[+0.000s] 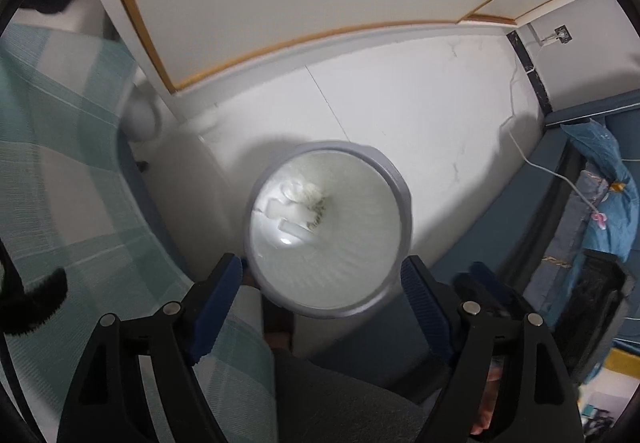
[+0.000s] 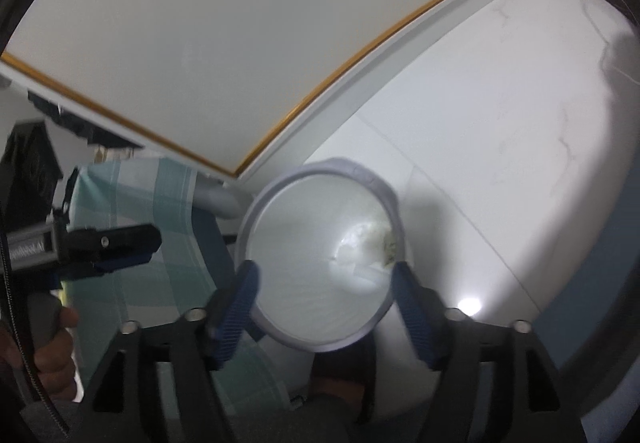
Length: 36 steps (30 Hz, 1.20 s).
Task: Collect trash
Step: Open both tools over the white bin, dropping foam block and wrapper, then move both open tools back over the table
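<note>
Round grey plastic trash bin (image 1: 394,179) stands upright on the white floor (image 1: 440,115), mouth up, crumpled trash (image 1: 298,203) inside. Both grippers, left gripper (image 1: 322,301) and right gripper (image 2: 324,307), hover above at 6 o'clock, fingers spread, pinching nothing.

Trash (image 1: 298,205) lies in the bin (image 1: 394,179) beside the bed (image 1: 60,163)

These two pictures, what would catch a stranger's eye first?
A round grey wastebasket with a white liner stands on the pale floor, centre of both views, with crumpled white trash at its bottom. The open left gripper and right gripper frame it from above, both empty. A green-checked cloth lies left of it.
</note>
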### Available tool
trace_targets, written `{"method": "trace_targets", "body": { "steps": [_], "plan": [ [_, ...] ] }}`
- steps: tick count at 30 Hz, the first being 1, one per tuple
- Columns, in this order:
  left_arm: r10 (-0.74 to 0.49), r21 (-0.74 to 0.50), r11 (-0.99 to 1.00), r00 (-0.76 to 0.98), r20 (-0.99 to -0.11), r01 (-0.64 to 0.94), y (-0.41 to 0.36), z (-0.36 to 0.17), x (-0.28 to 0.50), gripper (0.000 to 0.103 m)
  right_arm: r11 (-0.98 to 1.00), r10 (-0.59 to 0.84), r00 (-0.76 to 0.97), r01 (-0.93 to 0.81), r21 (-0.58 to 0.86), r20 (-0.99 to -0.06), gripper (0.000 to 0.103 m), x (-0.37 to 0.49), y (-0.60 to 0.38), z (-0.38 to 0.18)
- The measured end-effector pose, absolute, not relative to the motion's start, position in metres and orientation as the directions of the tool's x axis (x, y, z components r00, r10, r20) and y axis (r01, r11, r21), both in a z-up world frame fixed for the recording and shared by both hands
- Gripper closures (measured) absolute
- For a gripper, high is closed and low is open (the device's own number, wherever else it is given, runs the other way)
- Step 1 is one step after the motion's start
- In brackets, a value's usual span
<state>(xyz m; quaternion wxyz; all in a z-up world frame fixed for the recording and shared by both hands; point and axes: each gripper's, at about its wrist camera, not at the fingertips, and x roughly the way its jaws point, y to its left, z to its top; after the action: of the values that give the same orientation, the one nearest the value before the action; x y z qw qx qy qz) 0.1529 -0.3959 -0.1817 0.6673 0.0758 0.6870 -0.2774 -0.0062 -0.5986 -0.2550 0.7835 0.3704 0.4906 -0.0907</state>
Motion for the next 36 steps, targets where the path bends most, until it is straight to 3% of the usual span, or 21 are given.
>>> {"method": "trace_targets", "body": {
  "steps": [11, 24, 36],
  "plan": [
    [-0.324, -0.217, 0.824, 0.122, -0.938, 0.523, -0.371, -0.127, 0.131, 0.024, 0.719, 0.165, 0.555, 0.498, 0.485, -0.815, 0.014, -0.011, -0.588, -0.209],
    [-0.390, -0.179, 0.881, 0.458, -0.799, 0.438, -0.280, -0.038, 0.106, 0.024, 0.839, 0.023, 0.724, 0.362, 0.408, -0.689, 0.009, -0.013, -0.538, -0.092],
    [-0.339, -0.202, 0.939, 0.639, -0.690, 0.280, -0.161, 0.011, 0.097, 0.022, 0.911, 0.130, 0.831, 0.115, 0.396, -0.540, 0.003, 0.002, -0.428, -0.009]
  ]
}}
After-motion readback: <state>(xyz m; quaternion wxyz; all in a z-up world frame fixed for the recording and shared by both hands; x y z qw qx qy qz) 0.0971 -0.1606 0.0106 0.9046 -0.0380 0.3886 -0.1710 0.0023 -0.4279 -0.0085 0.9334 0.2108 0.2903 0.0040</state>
